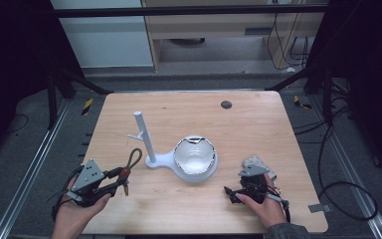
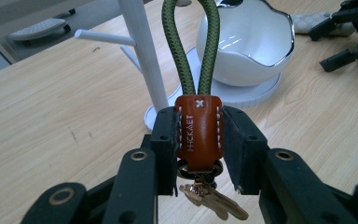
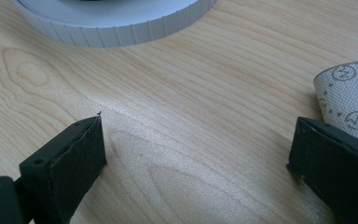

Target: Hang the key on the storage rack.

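A key ring with a green rope loop [image 2: 191,46] and a brown leather tab [image 2: 198,140] sticks up between the jaws of my left gripper [image 2: 198,122]. The pads press on the tab from both sides. A gold clasp [image 2: 209,200] hangs below it. In the high view my left gripper [image 1: 121,180] is at the front left and the rope loop [image 1: 135,158] points toward a white peg stand [image 1: 144,135]. My right gripper [image 1: 231,194] rests at the front right, and its own view shows the jaws wide open over bare wood [image 3: 198,154].
The stand shares a white base [image 1: 165,160] with a white bowl [image 1: 195,155] rimmed in silver, mid-table. A patterned grey cloth [image 1: 255,162] lies beside my right gripper, by its right pad [image 3: 335,163]. A dark round plug [image 1: 226,104] sits near the table's far edge.
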A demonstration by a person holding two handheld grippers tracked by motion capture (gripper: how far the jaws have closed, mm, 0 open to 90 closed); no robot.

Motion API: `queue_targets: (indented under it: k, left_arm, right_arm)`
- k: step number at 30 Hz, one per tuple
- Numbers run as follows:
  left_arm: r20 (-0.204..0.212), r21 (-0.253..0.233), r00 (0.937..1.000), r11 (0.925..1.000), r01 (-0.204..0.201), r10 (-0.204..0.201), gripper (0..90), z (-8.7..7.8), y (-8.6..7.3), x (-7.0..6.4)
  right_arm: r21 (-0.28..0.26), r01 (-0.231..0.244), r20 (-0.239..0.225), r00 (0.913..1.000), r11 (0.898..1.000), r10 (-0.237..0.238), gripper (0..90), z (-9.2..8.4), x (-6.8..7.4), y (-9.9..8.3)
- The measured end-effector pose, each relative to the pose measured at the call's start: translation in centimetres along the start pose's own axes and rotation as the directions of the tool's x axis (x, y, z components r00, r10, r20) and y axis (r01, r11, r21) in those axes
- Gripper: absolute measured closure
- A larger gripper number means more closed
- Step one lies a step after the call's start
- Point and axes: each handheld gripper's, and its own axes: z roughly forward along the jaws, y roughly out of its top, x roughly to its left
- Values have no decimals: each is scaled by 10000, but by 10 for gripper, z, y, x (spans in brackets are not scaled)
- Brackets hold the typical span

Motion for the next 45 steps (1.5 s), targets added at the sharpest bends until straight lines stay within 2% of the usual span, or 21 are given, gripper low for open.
queue_targets:
  k: [15, 16, 23, 24, 27, 32, 45]
  left_arm:
    - [-277, -643, 9993, 9976, -257, 239, 663, 1, 23, -7]
    - [-386, -764, 9985, 9962, -413, 385, 663, 0, 26, -7]
    - [-743, -1039, 9971, 9942, -268, 191, 662, 2, 34, -3]
    - [-751, -954, 9971, 9953, -152, 81, 662, 3, 34, -3]
    - [-924, -959, 9956, 9951, -225, 136, 662, 8, 34, 0]
    - [-1064, -729, 9943, 9973, 32, -109, 662, 18, 31, 4]
    - [-1239, -365, 9902, 9975, 597, -638, 662, 41, 20, 14]
  right_arm:
    - [0, 0, 1, 10000, 10000, 0, 38, 0, 0, 0]
    - [-1, -2, -1, 10000, 10000, 2, 38, 0, 0, 0]
    - [2, -1, 2, 10000, 10000, 1, 38, 0, 0, 0]
    - [2, -3, 1, 10000, 10000, 3, 38, 0, 0, 0]
    - [-1, -3, 2, 10000, 10000, 3, 38, 0, 0, 0]
    - [-1, 0, 1, 10000, 10000, 0, 38, 0, 0, 0]
    - [3, 4, -2, 10000, 10000, -4, 37, 0, 0, 0]
